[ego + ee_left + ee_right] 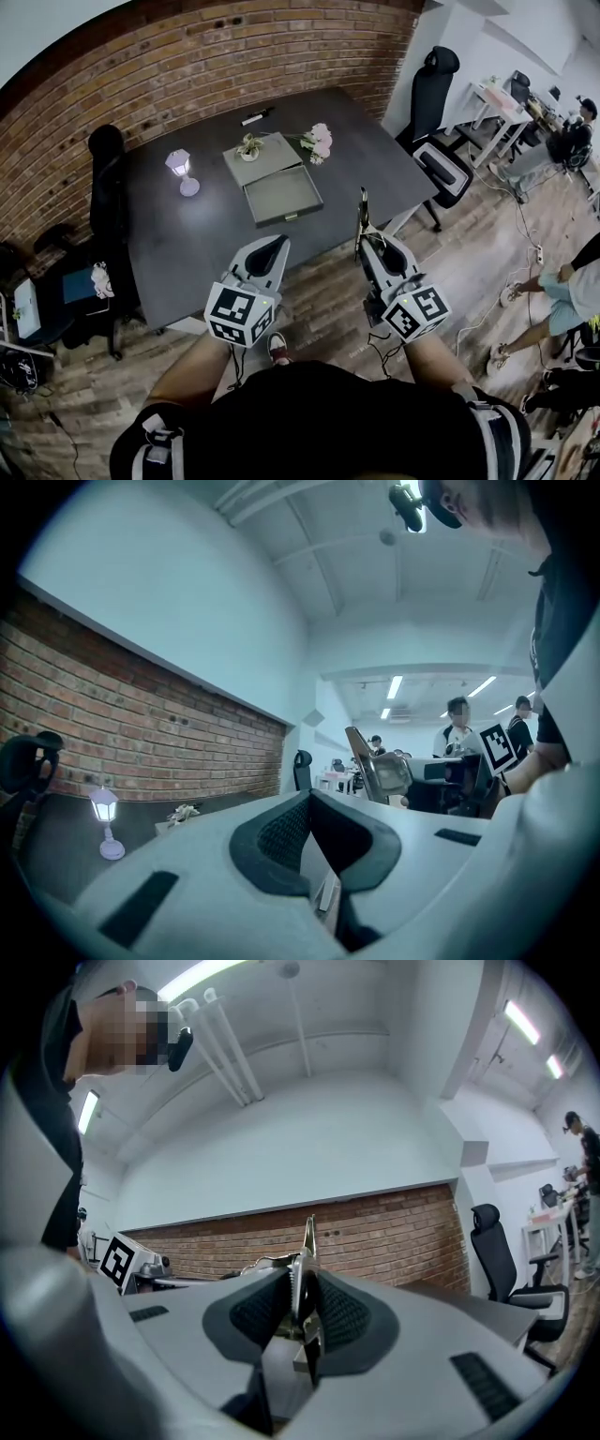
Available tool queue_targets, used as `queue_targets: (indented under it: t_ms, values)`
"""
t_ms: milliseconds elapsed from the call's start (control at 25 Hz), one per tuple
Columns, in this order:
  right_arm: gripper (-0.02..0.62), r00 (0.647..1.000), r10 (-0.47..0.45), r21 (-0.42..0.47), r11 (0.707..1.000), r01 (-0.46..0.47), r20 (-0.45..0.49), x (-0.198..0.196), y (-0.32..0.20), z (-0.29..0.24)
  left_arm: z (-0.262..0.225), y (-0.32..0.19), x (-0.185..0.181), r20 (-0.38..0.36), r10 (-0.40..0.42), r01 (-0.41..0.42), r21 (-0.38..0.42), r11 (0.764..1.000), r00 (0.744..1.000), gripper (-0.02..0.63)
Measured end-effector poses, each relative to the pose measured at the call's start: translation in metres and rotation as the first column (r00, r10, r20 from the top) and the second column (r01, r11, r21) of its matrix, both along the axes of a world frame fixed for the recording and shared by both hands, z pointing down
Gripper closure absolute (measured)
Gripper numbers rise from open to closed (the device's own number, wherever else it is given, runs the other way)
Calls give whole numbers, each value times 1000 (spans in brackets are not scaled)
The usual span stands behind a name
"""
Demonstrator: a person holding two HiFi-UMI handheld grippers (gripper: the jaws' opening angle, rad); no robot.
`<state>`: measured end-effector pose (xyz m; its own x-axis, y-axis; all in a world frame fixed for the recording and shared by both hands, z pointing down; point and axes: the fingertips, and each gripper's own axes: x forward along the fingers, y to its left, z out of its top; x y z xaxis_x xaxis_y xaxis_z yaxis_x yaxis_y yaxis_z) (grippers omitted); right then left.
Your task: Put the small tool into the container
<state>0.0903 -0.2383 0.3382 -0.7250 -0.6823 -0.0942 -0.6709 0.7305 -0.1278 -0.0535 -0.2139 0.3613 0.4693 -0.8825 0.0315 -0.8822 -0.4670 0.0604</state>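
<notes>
Jaws of the right gripper (302, 1283) clench the small tool (307, 1241), apparently metal pliers, its tip poking out past them. Left gripper (309, 799) jaws are closed on nothing. Farther off, the open grey container (281, 195) sits on the dark tabletop (187, 234).

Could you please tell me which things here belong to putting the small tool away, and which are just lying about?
For the job: small tool, clamped in the jaws of the right gripper; open grey container on the table.
Lying about: lamp, pink flowers, small plant, black marker.
</notes>
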Motion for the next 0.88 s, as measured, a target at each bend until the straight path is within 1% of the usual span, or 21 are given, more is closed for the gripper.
queue_targets:
  t_ms: [320, 720, 800, 880]
  values:
    - [505, 999, -22, 16, 1000, 23, -30, -40, -28, -10, -5, -27, -37, -14, -7, 7, 13, 1000, 1000, 598]
    - [505, 1000, -18, 33, 999, 19, -12, -69, -52, -18, -15, -51, -66, -2, -4, 5, 42, 999, 1000, 598]
    - [505, 1000, -21, 34, 999, 22, -12, -74, -55, -19, -16, -54, -72, -11, -6, 6, 39, 999, 1000, 598]
    - [505, 1000, -24, 30, 999, 24, -18, -78, -59, -18, -17, -57, -78, -41, -9, 10, 29, 1000, 999, 597]
